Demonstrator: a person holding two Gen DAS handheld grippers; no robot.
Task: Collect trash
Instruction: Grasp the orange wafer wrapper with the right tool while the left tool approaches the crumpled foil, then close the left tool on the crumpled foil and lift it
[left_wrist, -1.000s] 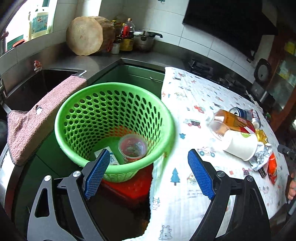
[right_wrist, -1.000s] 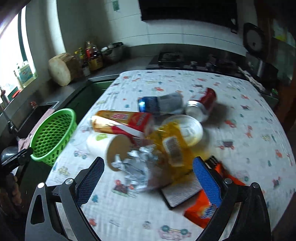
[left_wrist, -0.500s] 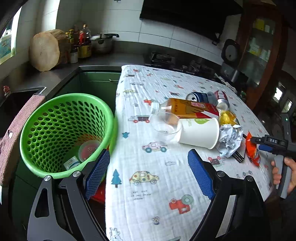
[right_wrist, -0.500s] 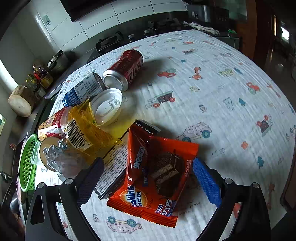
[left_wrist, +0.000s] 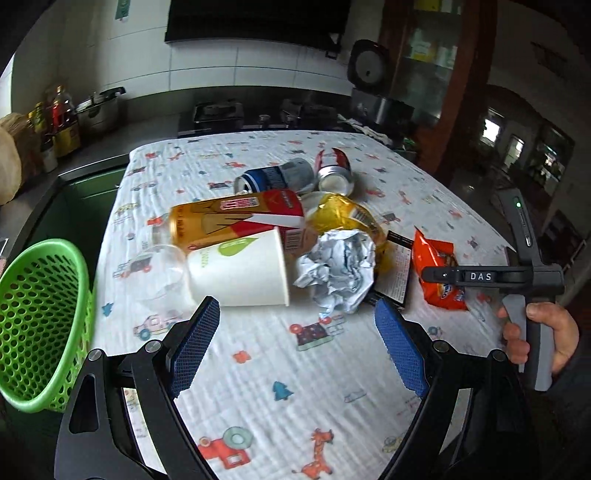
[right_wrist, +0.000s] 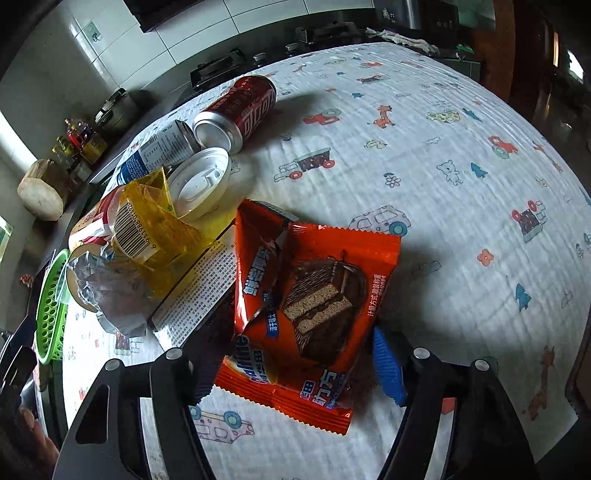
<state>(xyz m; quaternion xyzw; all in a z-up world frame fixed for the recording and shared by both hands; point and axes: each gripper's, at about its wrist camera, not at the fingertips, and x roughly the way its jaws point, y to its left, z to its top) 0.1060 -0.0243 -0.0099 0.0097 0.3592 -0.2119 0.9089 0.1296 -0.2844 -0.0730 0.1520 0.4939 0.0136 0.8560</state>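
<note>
On the cartoon-print tablecloth (right_wrist: 443, 192) lies an orange snack wrapper (right_wrist: 314, 295). My right gripper (right_wrist: 291, 347) has it between its closing jaws, with the blue pad (right_wrist: 386, 365) against the wrapper's right edge; the other pad is hidden under the wrapper. My left gripper (left_wrist: 297, 310) hangs open over the cloth, just short of a tipped white paper cup (left_wrist: 240, 273) and a crumpled silver ball (left_wrist: 336, 273). The green mesh basket (left_wrist: 40, 314) stands off the table's left edge.
The pile also holds a clear plastic cup (left_wrist: 159, 266), a tea bottle (left_wrist: 229, 218), a yellow wrapper (left_wrist: 343, 218), a blue can (left_wrist: 277, 177), a red can (left_wrist: 334, 170), a white lid (right_wrist: 199, 184) and a black printed leaflet (right_wrist: 199, 295). A hand (left_wrist: 535, 332) grips the right tool.
My left gripper swung from above the basket to over the table, facing the trash pile. My right gripper dropped onto the orange wrapper and its jaws narrowed around it.
</note>
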